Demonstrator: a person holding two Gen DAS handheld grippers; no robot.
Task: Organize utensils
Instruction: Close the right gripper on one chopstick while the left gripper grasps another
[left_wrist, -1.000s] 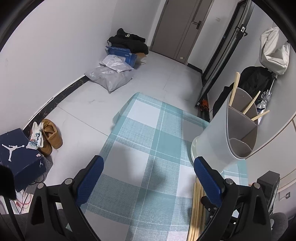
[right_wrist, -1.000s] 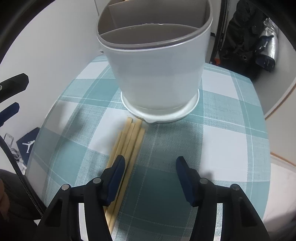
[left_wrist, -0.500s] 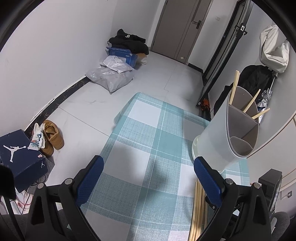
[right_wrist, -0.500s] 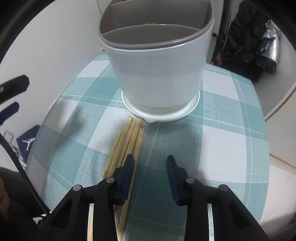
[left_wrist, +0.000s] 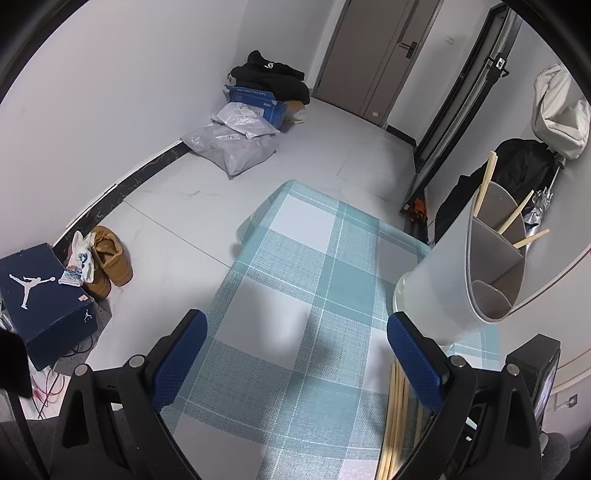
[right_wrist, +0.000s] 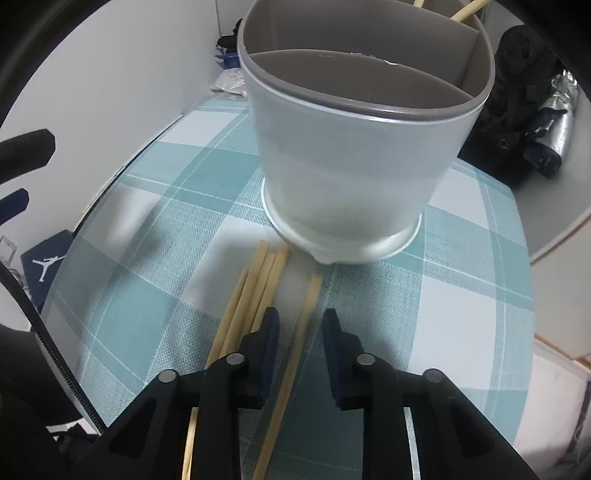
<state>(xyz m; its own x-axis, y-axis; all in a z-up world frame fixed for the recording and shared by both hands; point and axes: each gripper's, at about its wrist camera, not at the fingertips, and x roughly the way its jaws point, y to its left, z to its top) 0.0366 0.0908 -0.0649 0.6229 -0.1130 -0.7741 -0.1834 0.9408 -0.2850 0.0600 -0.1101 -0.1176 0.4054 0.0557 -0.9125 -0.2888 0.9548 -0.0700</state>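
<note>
Off the table you had floor clutter in the left wrist view: a navy shoebox (left_wrist: 40, 295), tan shoes (left_wrist: 109, 260), grey parcel bags (left_wrist: 236, 146) by the wall, a closed door (left_wrist: 373, 55). The checked tablecloth (left_wrist: 291, 291) carried the white utensil holder (right_wrist: 354, 162), which stood upright right ahead of your right gripper (right_wrist: 300, 332) and blocked the path straight forward. A few chopsticks (left_wrist: 515, 221) already leaned in the holder's far compartment; the near compartment looked empty from the right wrist view.

The loose chopstick bundle (right_wrist: 255, 295) lay flat on the cloth, long axis running from you toward the holder, tips just short of its base. One single chopstick (right_wrist: 303, 321) lay apart from the bundle, angled slightly right, its far end near the holder's foot.

Your right gripper sat low over the cloth, jaws narrowed but not closed, straddling that single stick with a gap on each side; the left finger (right_wrist: 269, 332) was between the stick and the bundle. Contact could not be told.

Your left gripper (left_wrist: 295, 354) hovered higher to the left of the holder, jaws spread wide, holding nothing
</note>
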